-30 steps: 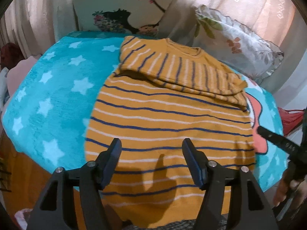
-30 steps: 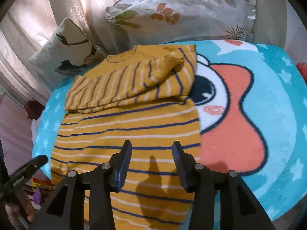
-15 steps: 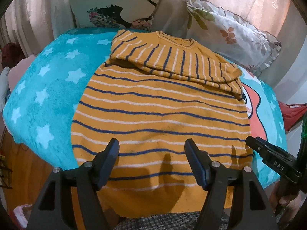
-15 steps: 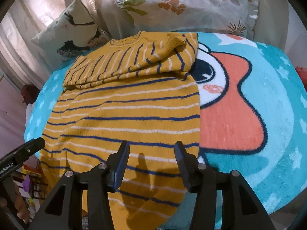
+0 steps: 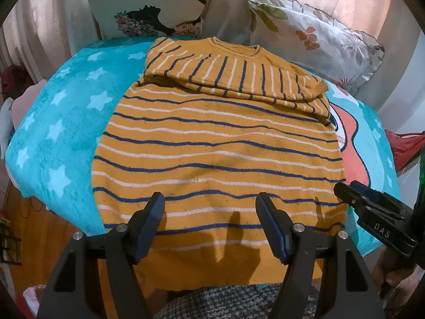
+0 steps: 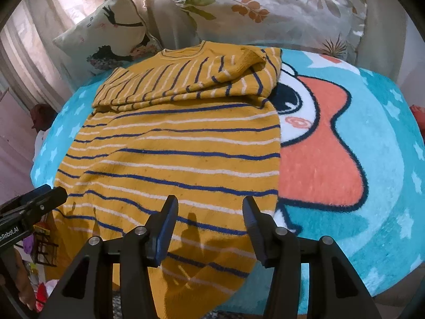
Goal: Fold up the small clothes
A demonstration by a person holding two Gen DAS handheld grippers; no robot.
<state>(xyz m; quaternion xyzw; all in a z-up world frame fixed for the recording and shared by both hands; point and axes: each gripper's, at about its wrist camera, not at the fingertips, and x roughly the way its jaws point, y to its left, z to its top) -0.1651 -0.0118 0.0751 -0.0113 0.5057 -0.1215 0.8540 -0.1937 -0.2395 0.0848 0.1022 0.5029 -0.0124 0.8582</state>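
A mustard-yellow sweater [image 5: 217,143] with navy and white stripes lies flat on a turquoise blanket [image 5: 61,122], also in the right wrist view [image 6: 172,143]. Both sleeves are folded across its chest near the collar. Its hem hangs over the near edge of the bed. My left gripper [image 5: 209,202] is open and empty above the hem's left half. My right gripper [image 6: 209,204] is open and empty above the hem's right half. Each gripper shows at the other view's edge, the right one [image 5: 372,212] and the left one [image 6: 29,207].
Two pillows [image 5: 148,2] [image 5: 313,34] lean against curtains behind the sweater. The blanket [image 6: 332,138] carries a large orange and white cartoon print to the sweater's right. Red cloth [image 5: 406,146] lies off the bed's right side.
Both grippers have pulled back toward the near edge and lowered a little, so the hem sits further under the fingers. The sweater has not moved. Both stay open.
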